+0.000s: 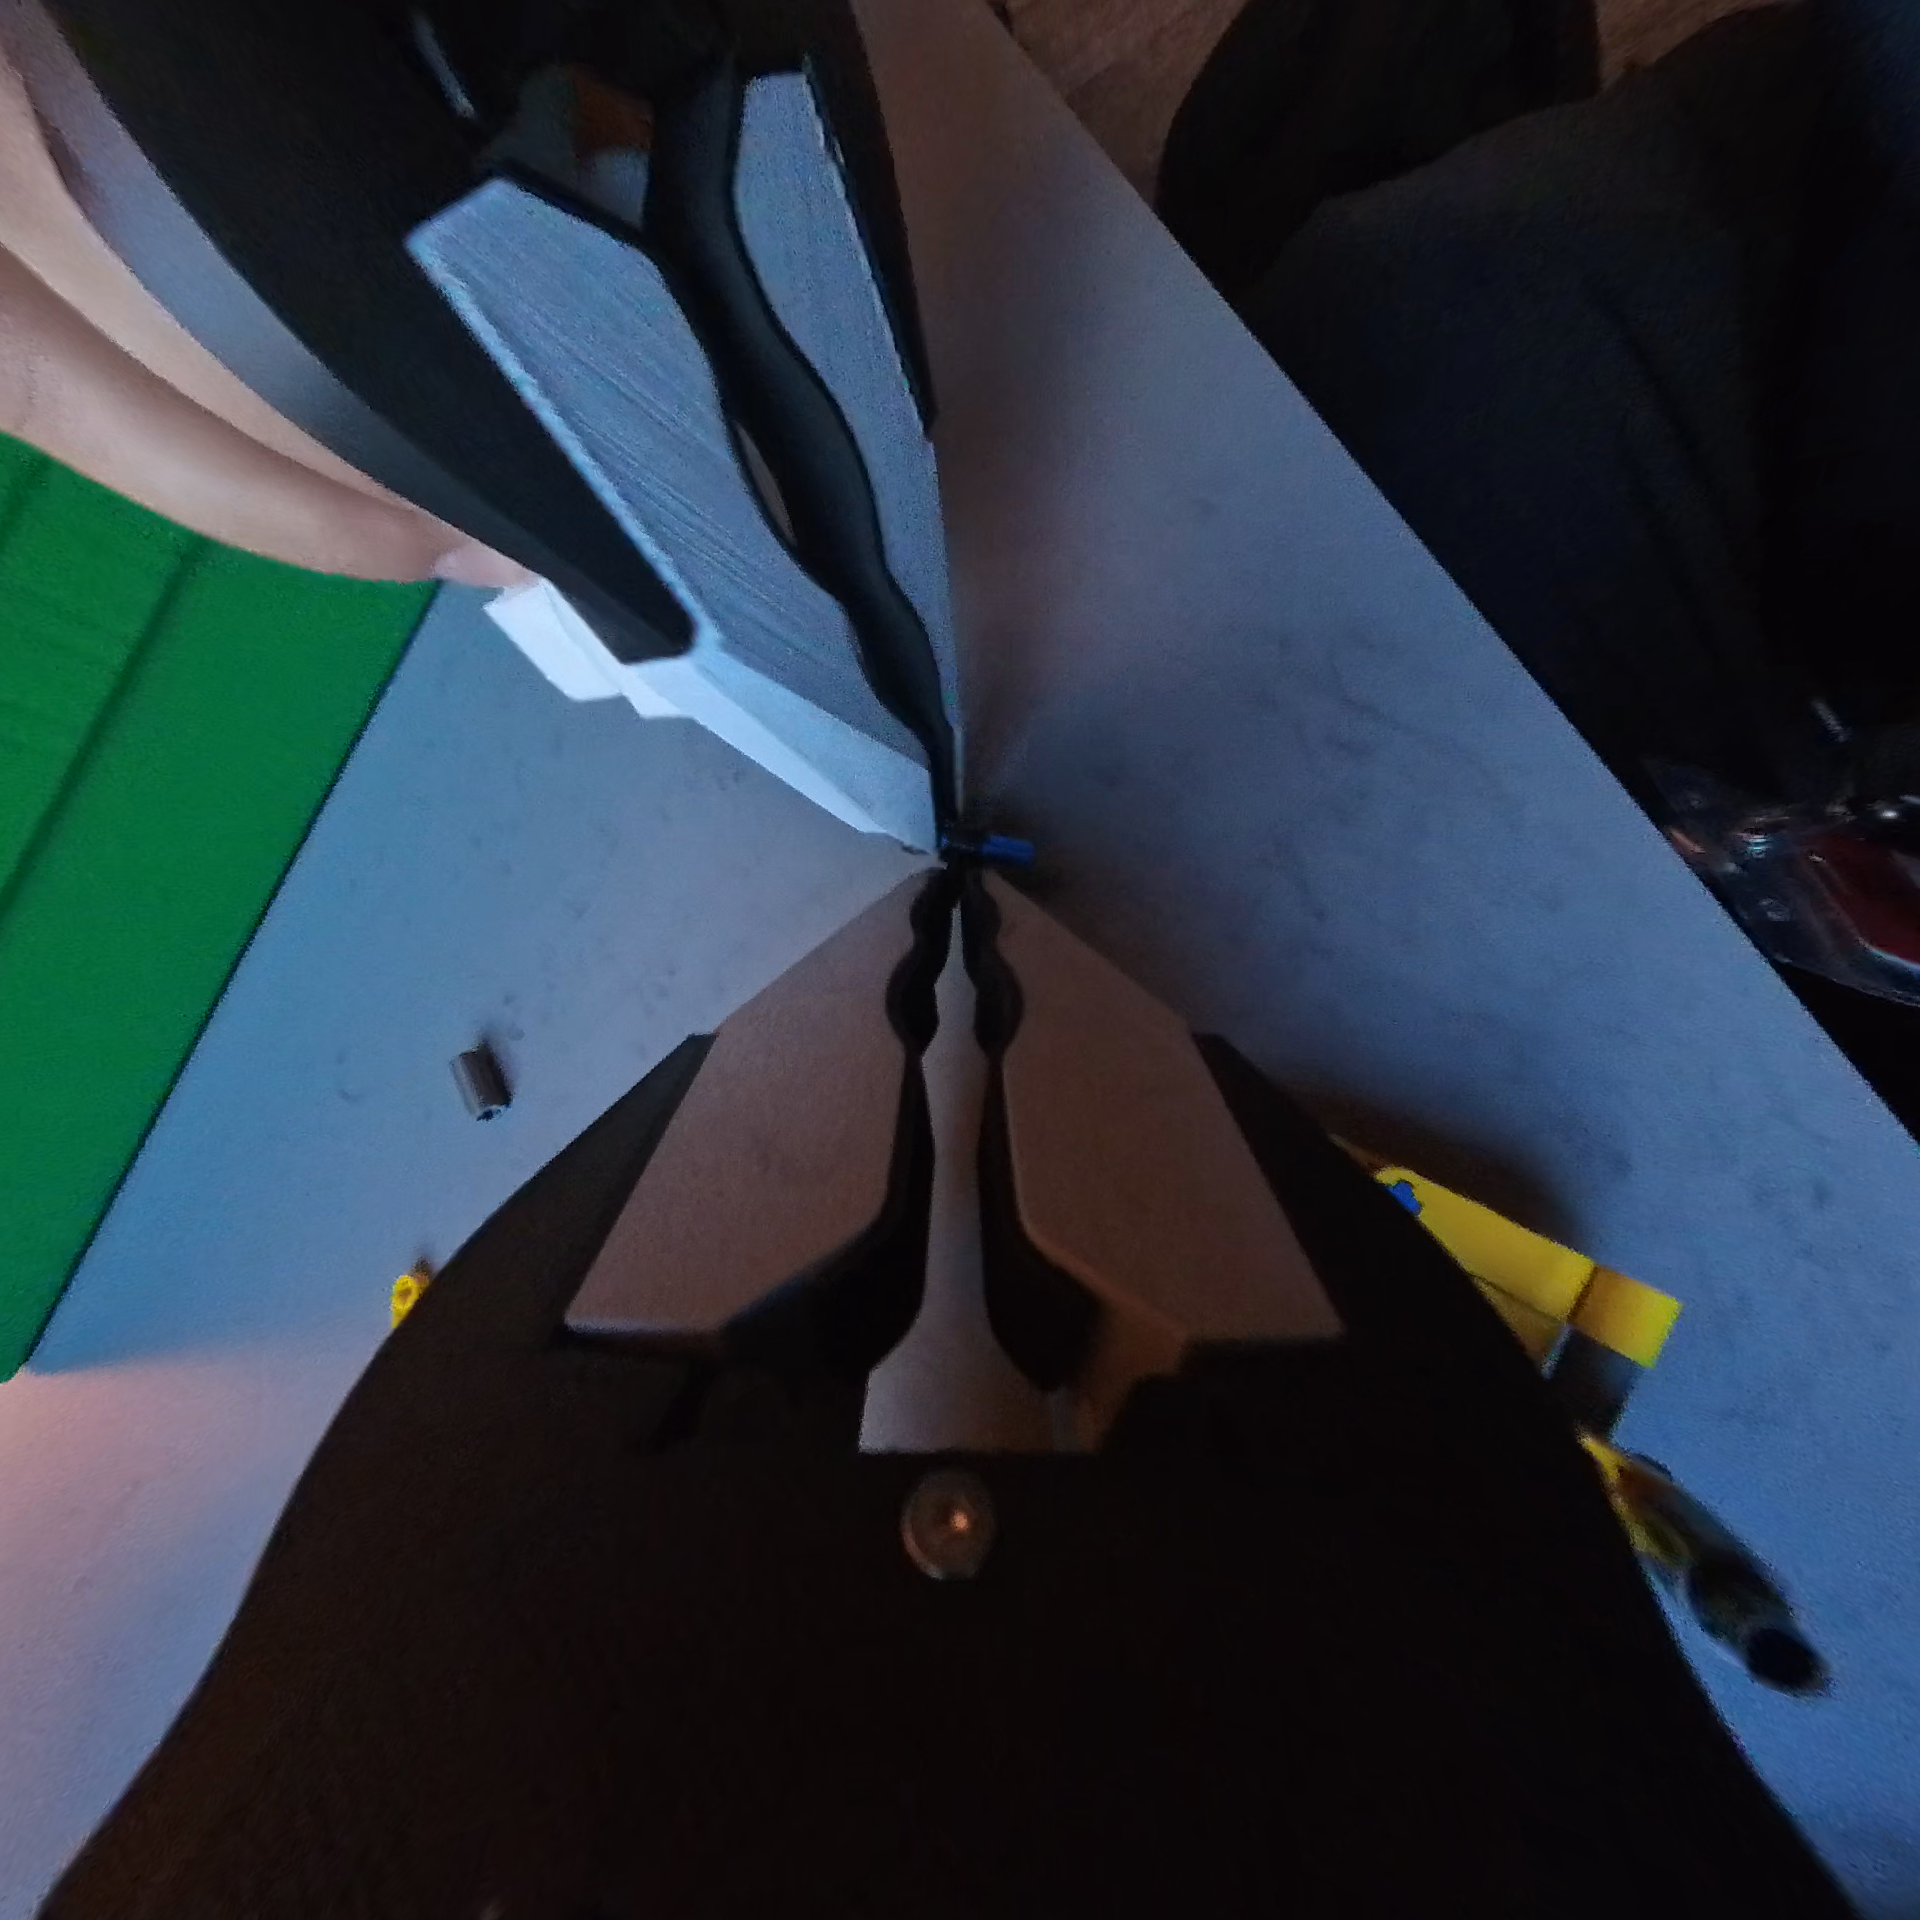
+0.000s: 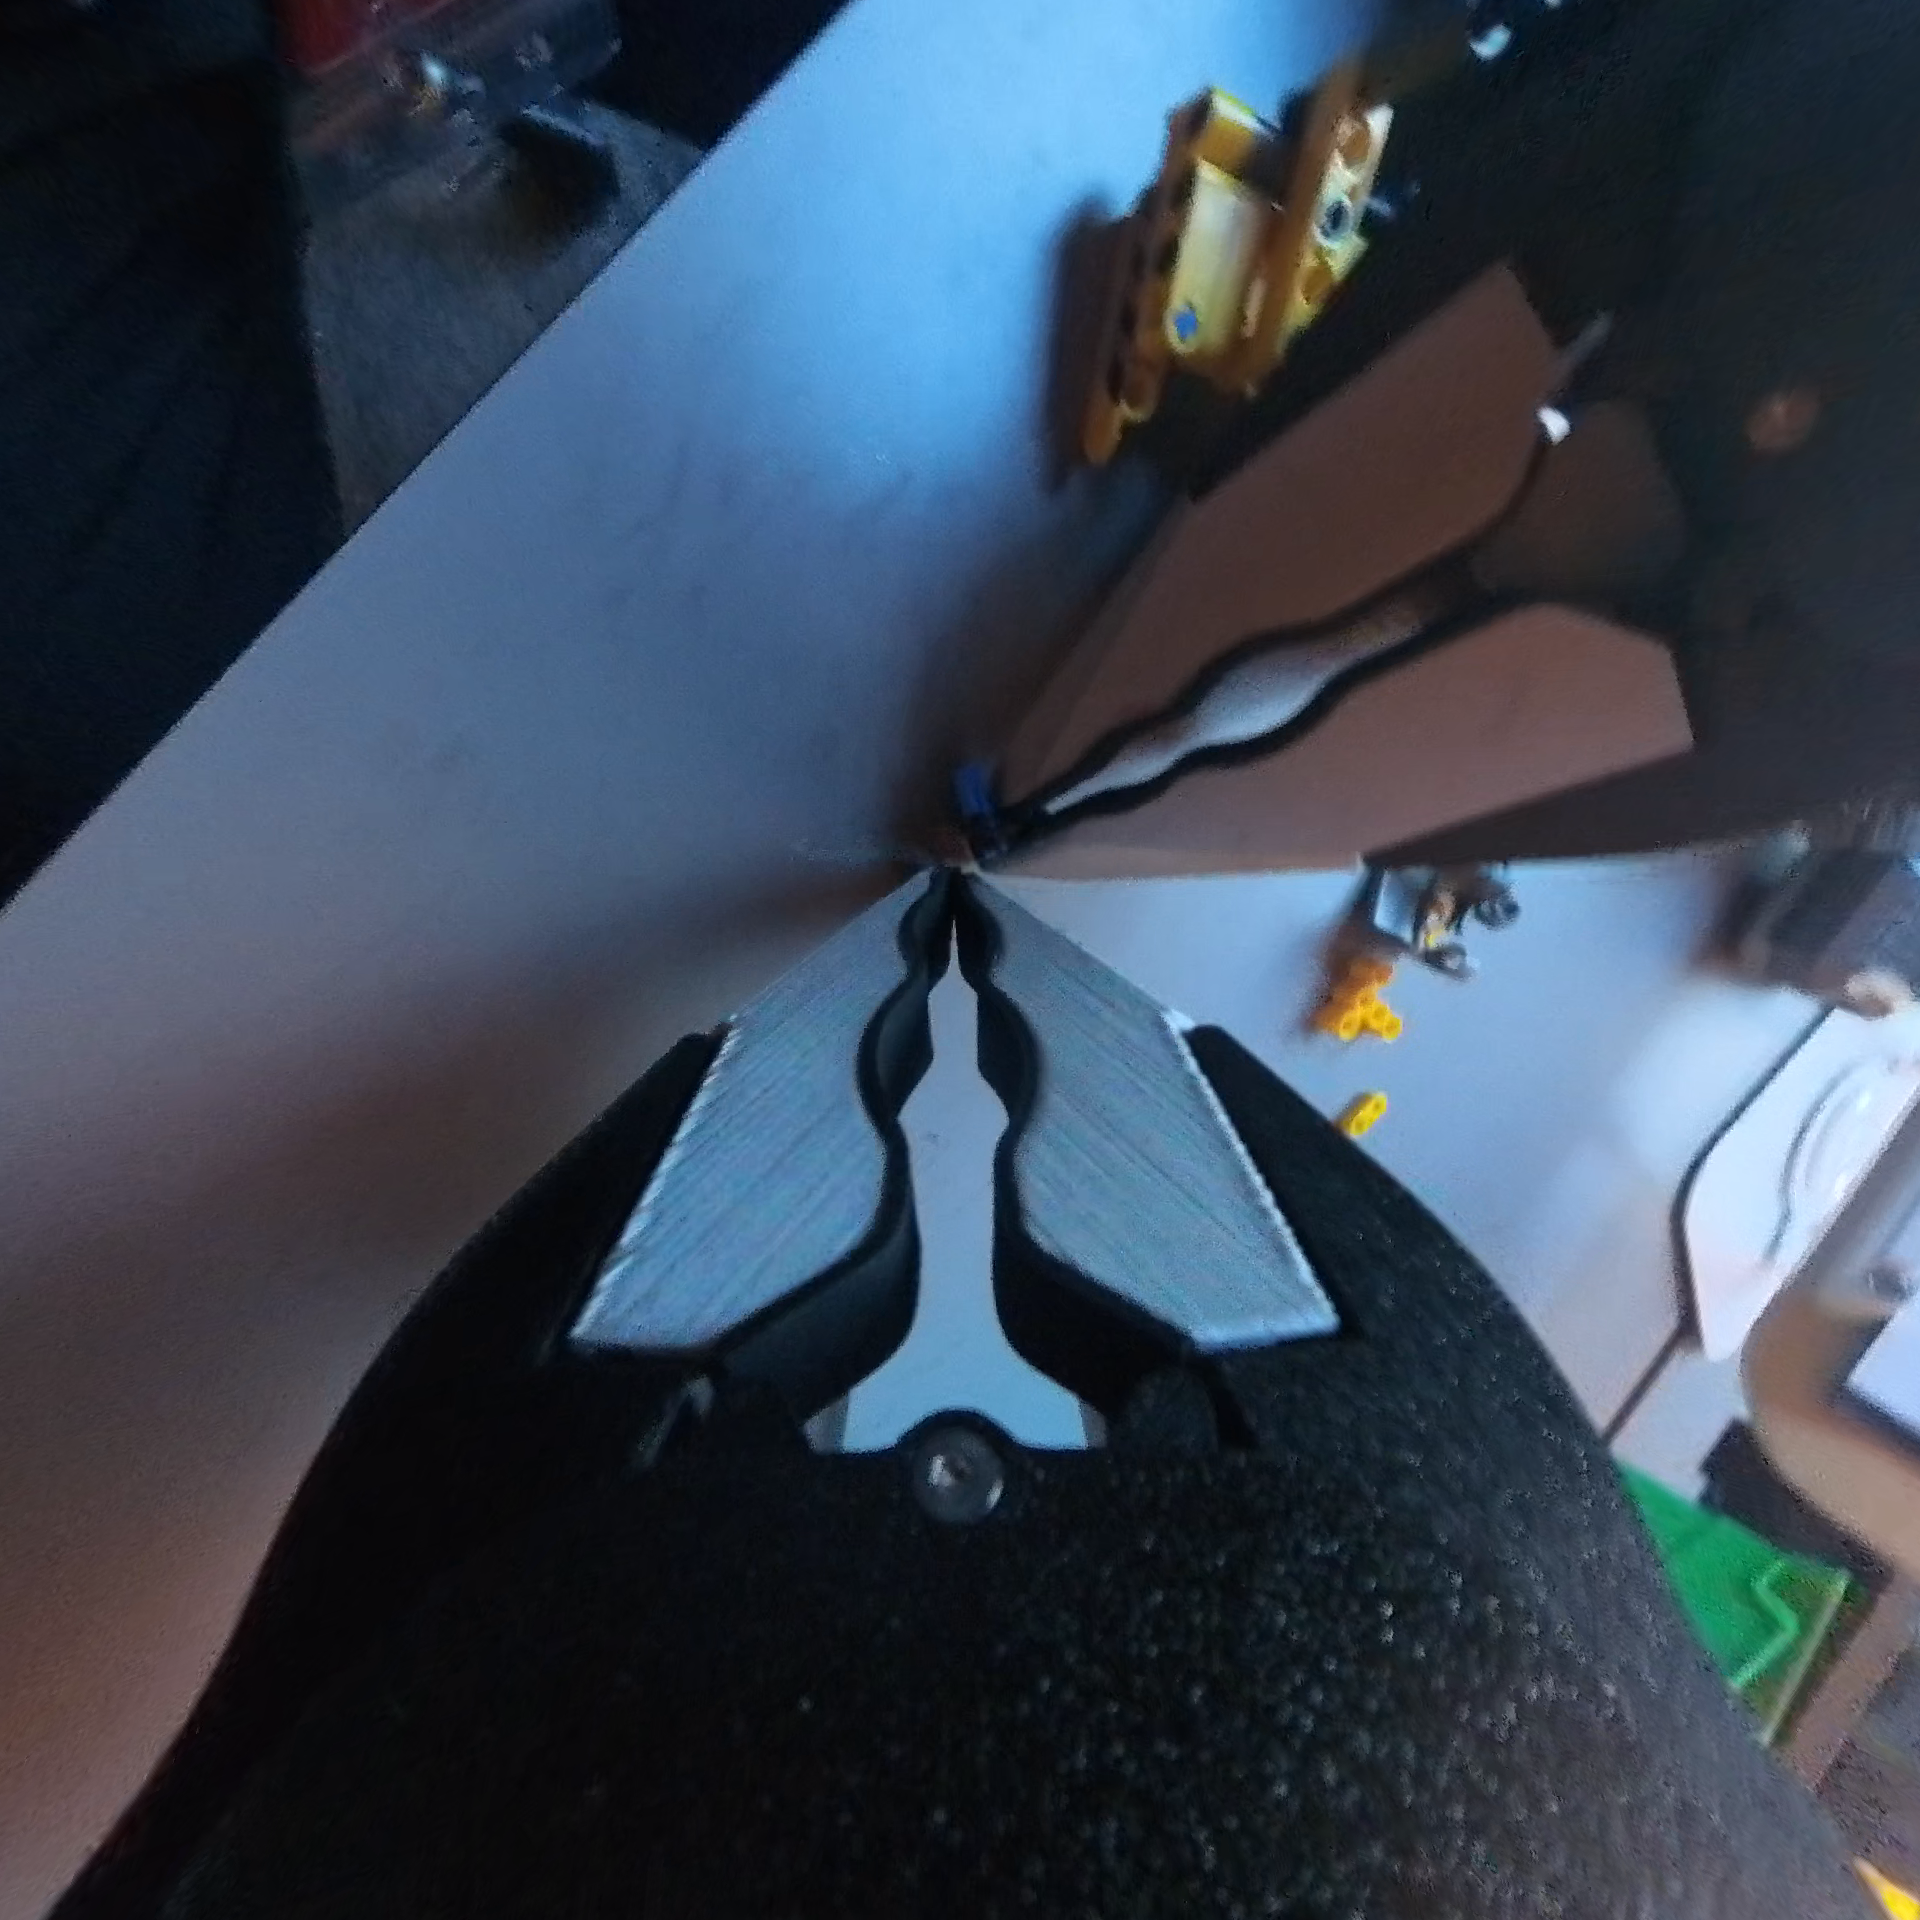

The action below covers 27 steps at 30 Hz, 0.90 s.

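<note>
The left claw [image 1: 958,871] was pinched tight on a small blue pin [image 1: 997,847] just above the pale surface [image 1: 1299,675]; the right claw [image 2: 951,878], tips together and seemingly empty, met it there. Beyond lay a yellow assembly [image 2: 1226,270] and loose yellow pieces [image 2: 1356,1006].

- The pale grey matt tabletop [image 2: 644,540] is smooth, with faint scuffs.
- The silver finger plates [image 2: 769,1174] look like brushed metal with fine lines.
- The black gripper housing [image 2: 1039,1662] is grainy, pebbled plastic.
- The yellow holed beam assembly [image 2: 1216,270] looks like glossy plastic.
- The small metal sleeve [image 1: 476,1086] shines dully.
</note>
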Available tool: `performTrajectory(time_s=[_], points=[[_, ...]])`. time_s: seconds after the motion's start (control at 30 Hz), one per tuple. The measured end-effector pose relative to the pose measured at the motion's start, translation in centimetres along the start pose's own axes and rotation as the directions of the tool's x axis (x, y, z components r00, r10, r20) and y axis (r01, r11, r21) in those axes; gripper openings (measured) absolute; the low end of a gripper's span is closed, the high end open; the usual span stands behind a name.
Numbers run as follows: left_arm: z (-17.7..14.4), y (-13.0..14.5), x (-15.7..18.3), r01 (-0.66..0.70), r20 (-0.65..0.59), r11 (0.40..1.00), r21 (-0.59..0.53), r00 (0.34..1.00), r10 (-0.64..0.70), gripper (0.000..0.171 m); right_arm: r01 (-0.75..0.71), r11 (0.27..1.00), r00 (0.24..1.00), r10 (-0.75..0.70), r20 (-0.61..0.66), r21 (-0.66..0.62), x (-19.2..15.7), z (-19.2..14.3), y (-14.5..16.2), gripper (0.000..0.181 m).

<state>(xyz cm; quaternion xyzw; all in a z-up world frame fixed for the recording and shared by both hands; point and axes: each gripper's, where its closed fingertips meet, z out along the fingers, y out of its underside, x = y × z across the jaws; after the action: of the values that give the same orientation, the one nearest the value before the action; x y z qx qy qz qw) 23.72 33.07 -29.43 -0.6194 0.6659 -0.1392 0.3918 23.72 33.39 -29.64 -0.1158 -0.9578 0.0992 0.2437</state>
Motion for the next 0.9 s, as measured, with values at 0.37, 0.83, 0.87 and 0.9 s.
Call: performTrajectory(time_s=[0.37,0.83,0.87,0.9], points=[[0.0,0.0,-0.4,-0.081,0.085,0.997,-0.008,0.993,0.082,0.0,-0.564,0.724,0.755,0.647,-0.107,0.396,0.7,-2.1,0.0,0.005],[0.2,-0.1,-0.5,-0.087,0.093,0.996,-0.013,0.992,0.088,0.001,-0.49,0.784,0.826,0.557,-0.085,0.383,0.7,-1.2,-1.0,0.0],[0.2,-0.1,-0.5,-0.086,0.093,0.996,-0.014,0.992,0.087,0.0,-0.49,0.784,0.826,0.557,-0.084,0.381,0.7,-1.2,-1.0,0.0],[0.2,-0.1,-0.5,-0.087,0.094,0.996,-0.014,0.992,0.088,0.001,-0.487,0.787,0.828,0.554,-0.086,0.379,0.7,-1.2,-1.0,0.0]])
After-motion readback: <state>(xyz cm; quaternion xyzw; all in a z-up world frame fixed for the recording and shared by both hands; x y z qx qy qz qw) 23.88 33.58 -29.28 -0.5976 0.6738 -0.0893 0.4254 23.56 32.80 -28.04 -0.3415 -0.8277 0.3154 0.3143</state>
